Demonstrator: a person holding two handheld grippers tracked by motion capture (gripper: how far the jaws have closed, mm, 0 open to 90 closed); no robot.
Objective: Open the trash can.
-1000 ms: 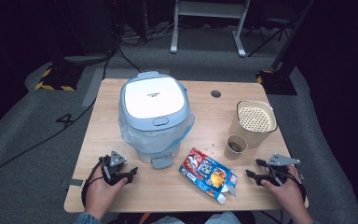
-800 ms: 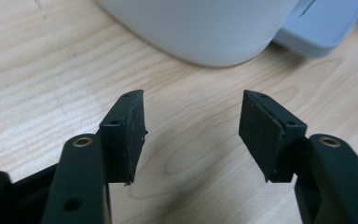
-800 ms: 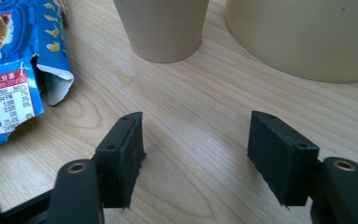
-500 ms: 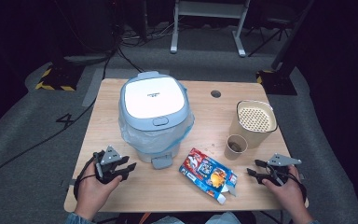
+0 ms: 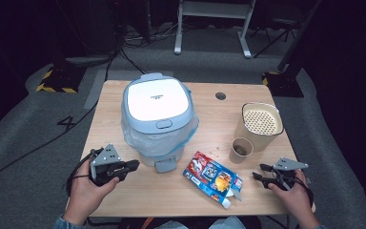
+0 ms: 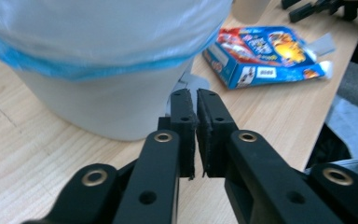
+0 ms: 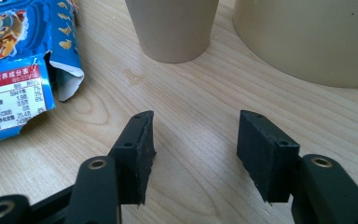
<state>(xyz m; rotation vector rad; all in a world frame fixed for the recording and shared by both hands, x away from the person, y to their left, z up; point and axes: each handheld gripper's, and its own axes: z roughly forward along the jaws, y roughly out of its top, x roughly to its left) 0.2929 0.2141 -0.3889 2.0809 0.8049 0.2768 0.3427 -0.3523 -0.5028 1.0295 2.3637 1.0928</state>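
High view looks down on my light wooden bench (image 5: 205, 119), where a white lidded bin lined with a clear blue-edged plastic bag (image 5: 158, 119) stands left of centre. My left gripper (image 5: 129, 165) rests just beside the bin's base near the front edge, jaws pressed together with nothing between them. A torn blue snack box (image 5: 212, 177) lies flat in front of the bin, its opened end toward my right gripper (image 5: 258, 173), which sits near the front right corner with jaws spread wide and empty. A small tan paper cup (image 5: 240, 150) stands touching a larger cream container with a perforated top (image 5: 259, 125) behind it.
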